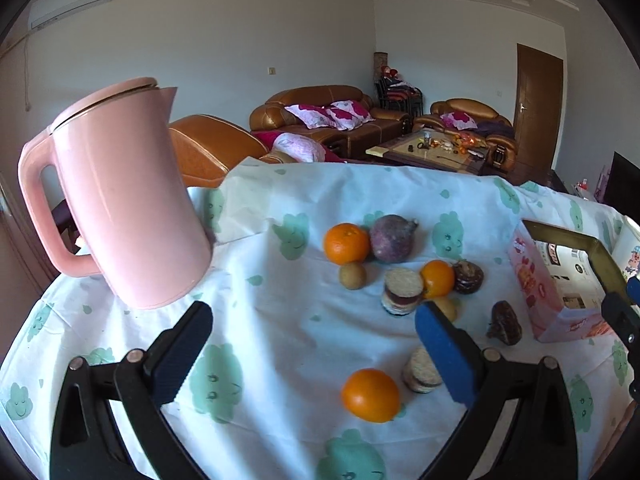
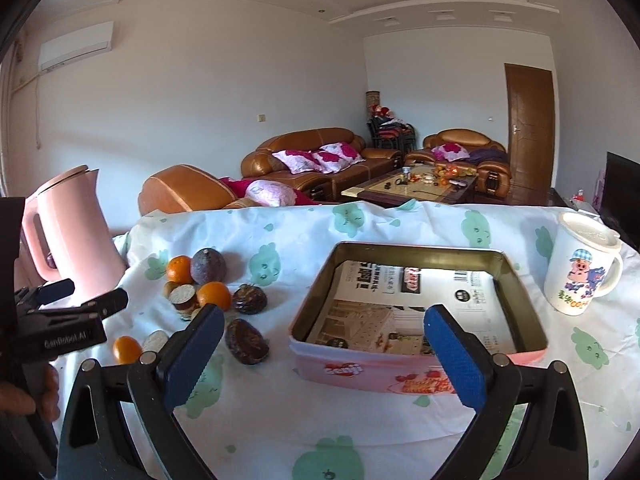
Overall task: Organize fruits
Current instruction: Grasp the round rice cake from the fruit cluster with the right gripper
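A table draped in a white cloth (image 2: 304,240) printed with green cloud faces fills the foreground of both wrist views. The fruit sits in a loose cluster on the cloth, to the left of an open pink tin (image 2: 524,280) lined with printed paper; nothing lies in the tin but that paper. In the left wrist view an orange (image 1: 346,243) touches a dull purple round fruit (image 1: 391,238), with a small brown kiwi (image 1: 352,275) just below them. A second orange (image 1: 438,278) lies beside a dark wrinkled fruit (image 1: 468,277), and another dark fruit (image 1: 505,322) rests near the tin's corner. A third orange (image 1: 371,395) lies nearest the camera. Two round stacked cakes, pale on top with a dark band (image 1: 402,291) (image 1: 420,370), sit among the fruit.

A pink kettle (image 1: 120,196) stands at the cloth's left edge, and a white lidded mug with a cartoon pig (image 2: 582,268) stands to the right of the tin.

The left gripper (image 1: 314,340) hangs above the cloth with its blue-padded jaws spread wide, nothing between them. The right gripper (image 2: 322,340) is likewise released, its jaws wide apart before the tin's near wall and not touching it.

Beyond the table are brown leather sofas (image 2: 320,152) with pink-flowered cushions, a cluttered coffee table (image 2: 416,186), a brown door (image 2: 530,120) and a wall air conditioner (image 2: 76,46).
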Demonstrator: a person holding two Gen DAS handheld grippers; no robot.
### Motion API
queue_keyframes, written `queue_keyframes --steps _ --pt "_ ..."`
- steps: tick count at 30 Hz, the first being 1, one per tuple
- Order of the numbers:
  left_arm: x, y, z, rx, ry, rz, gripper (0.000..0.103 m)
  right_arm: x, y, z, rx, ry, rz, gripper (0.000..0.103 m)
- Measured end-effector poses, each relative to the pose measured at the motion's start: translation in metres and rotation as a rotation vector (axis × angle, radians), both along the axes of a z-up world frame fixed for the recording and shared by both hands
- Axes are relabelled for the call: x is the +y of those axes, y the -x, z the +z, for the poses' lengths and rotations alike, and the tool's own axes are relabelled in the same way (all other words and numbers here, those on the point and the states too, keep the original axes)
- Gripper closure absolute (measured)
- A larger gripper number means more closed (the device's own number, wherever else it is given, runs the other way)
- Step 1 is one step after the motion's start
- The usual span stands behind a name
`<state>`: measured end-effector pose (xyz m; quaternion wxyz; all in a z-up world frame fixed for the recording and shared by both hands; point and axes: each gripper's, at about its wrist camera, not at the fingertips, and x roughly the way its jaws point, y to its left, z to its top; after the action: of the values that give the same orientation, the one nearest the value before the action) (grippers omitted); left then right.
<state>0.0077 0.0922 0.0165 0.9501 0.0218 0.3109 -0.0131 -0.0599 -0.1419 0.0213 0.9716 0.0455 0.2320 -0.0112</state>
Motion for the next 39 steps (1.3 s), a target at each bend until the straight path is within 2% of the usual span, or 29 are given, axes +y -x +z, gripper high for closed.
queue_keyframes --steps 2,7,8,12,15,20,23,25,26,30,36,39 --pt "0.02 -0.003 0.0 0.006 0.026 0.011 0.0 0.011 -0.002 -0.002 0.02 0.008 0.055 0.023" --pt "0.041 -0.008 -0.008 0.069 0.063 -0.055 0.012 0.045 -0.014 -0.018 0.119 0.037 0.2 0.051" --pt "0.04 -0.007 -0.01 0.085 0.06 -0.077 0.013 0.052 -0.014 -0.019 0.131 0.044 0.229 0.053" --pt "0.029 -0.004 -0.016 0.128 0.018 -0.171 0.017 0.079 -0.017 -0.025 0.159 0.025 0.332 0.053" --pt "0.032 -0.004 -0.016 0.121 -0.008 -0.162 0.017 0.101 -0.033 -0.036 0.246 -0.007 0.401 0.053" --pt "0.051 -0.008 -0.015 0.122 0.021 -0.096 0.017 0.122 -0.057 -0.046 0.323 0.008 0.394 0.053" --pt "0.054 -0.008 -0.014 0.111 0.037 -0.098 0.017 0.126 -0.07 -0.055 0.392 -0.012 0.384 0.054" --pt "0.051 -0.006 -0.012 0.101 0.032 -0.115 0.017 0.125 -0.076 -0.059 0.417 -0.036 0.383 0.058" --pt "0.049 -0.005 -0.013 0.097 0.027 -0.127 0.017 0.125 -0.078 -0.059 0.414 -0.042 0.389 0.064" --pt "0.036 -0.004 -0.015 0.107 0.026 -0.198 0.022 0.125 -0.077 -0.058 0.408 -0.042 0.405 0.065" --pt "0.011 0.001 -0.022 0.142 0.061 -0.334 0.023 0.097 -0.047 -0.018 0.217 -0.033 0.351 0.067" --pt "-0.003 0.004 -0.029 0.162 0.029 -0.375 0.024 0.077 -0.031 0.001 0.124 0.002 0.295 0.067"
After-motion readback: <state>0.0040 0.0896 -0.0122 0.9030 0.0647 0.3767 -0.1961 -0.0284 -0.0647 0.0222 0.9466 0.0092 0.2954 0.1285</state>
